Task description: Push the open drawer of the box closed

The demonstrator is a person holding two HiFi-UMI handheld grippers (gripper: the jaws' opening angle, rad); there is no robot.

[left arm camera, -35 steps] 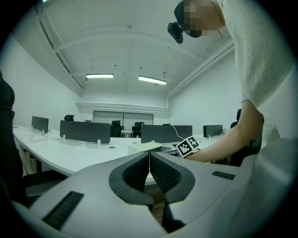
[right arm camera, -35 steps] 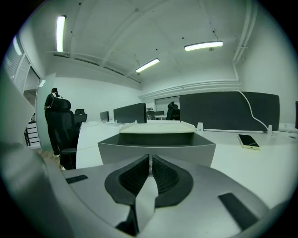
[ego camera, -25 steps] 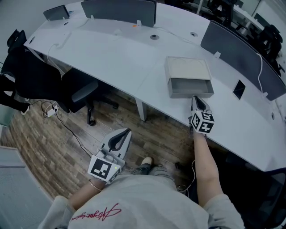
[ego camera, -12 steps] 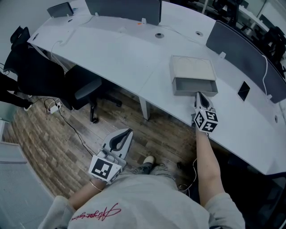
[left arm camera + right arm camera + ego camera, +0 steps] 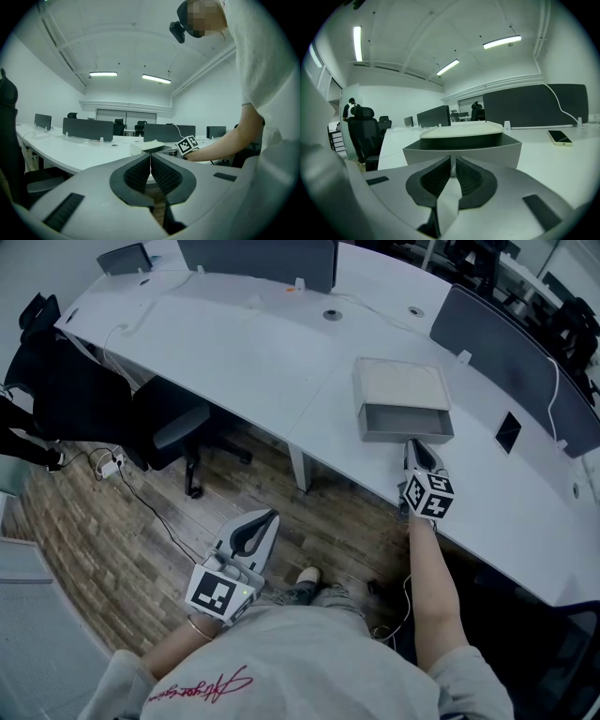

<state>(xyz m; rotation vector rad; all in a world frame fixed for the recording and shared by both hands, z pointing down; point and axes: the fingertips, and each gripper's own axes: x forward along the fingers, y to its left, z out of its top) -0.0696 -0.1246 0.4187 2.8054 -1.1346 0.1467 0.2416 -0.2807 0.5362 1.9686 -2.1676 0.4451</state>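
Note:
A grey box (image 5: pixel 398 385) stands on the long white desk (image 5: pixel 234 352). Its drawer (image 5: pixel 405 423) is pulled out toward me and looks empty. My right gripper (image 5: pixel 410 442) is shut with nothing in it, its tips right at the drawer's front panel (image 5: pixel 461 151); contact is not clear. In the right gripper view the drawer (image 5: pixel 459 140) fills the middle just beyond the tips of the right gripper (image 5: pixel 453 160). My left gripper (image 5: pixel 268 516) is shut and empty, held low over the wooden floor, away from the desk. The left gripper view shows the left gripper (image 5: pixel 150 154) with the box (image 5: pixel 149 147) far off.
Dark divider screens (image 5: pixel 502 334) stand along the desk's far side. A phone (image 5: pixel 507 430) lies right of the box. Black office chairs (image 5: pixel 159 423) sit under the desk's near edge at left. Cables (image 5: pixel 112 470) trail on the floor.
My right gripper stays at the drawer front; the drawer looks pulled out about as far as before. The head view has shifted slightly. The left gripper has not moved.

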